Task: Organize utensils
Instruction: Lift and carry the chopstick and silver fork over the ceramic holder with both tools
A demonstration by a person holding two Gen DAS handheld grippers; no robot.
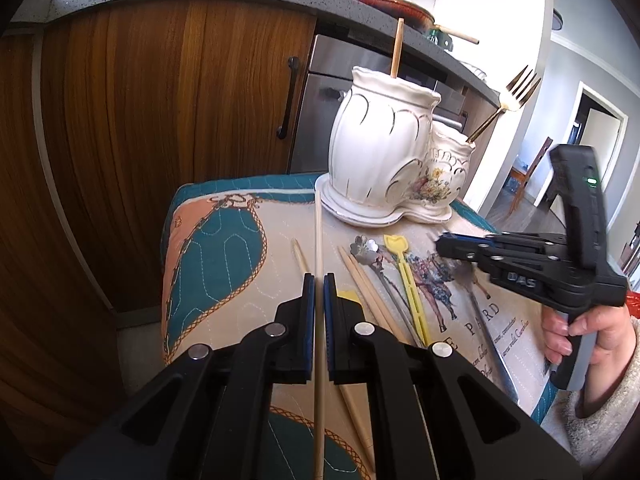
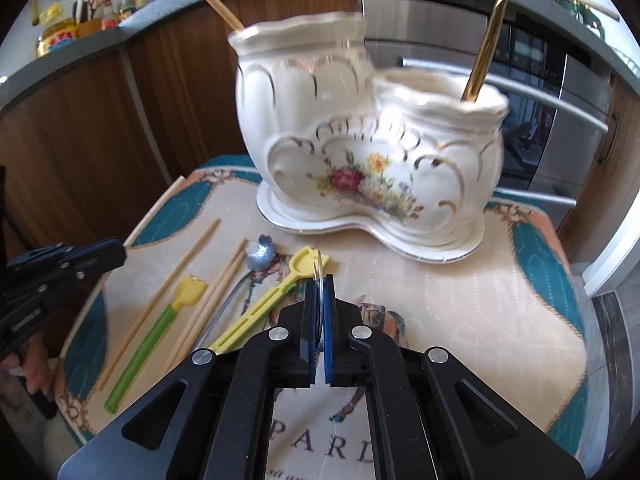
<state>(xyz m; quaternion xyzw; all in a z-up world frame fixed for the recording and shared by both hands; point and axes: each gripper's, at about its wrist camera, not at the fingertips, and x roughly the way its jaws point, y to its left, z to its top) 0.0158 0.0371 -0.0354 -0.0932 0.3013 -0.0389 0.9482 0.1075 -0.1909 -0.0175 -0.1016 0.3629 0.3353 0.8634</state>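
right claw (image 2: 319, 300) closed on thin utensil (image 2: 319, 276) | ceramic holder (image 2: 372, 152) ahead

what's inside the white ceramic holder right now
The white ceramic holder has a wooden chopstick in its taller compartment and a gold fork in the shorter one. Their lower ends are hidden.

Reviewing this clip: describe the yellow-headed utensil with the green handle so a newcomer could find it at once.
Start at the white ceramic holder on the patterned mat; in front of it lies a row of loose utensils. Among the bare wooden chopsticks, left of the all-yellow pick and the flower-headed metal spoon, lies the green-handled spatula. It alone pairs a bright green handle with a small yellow head.
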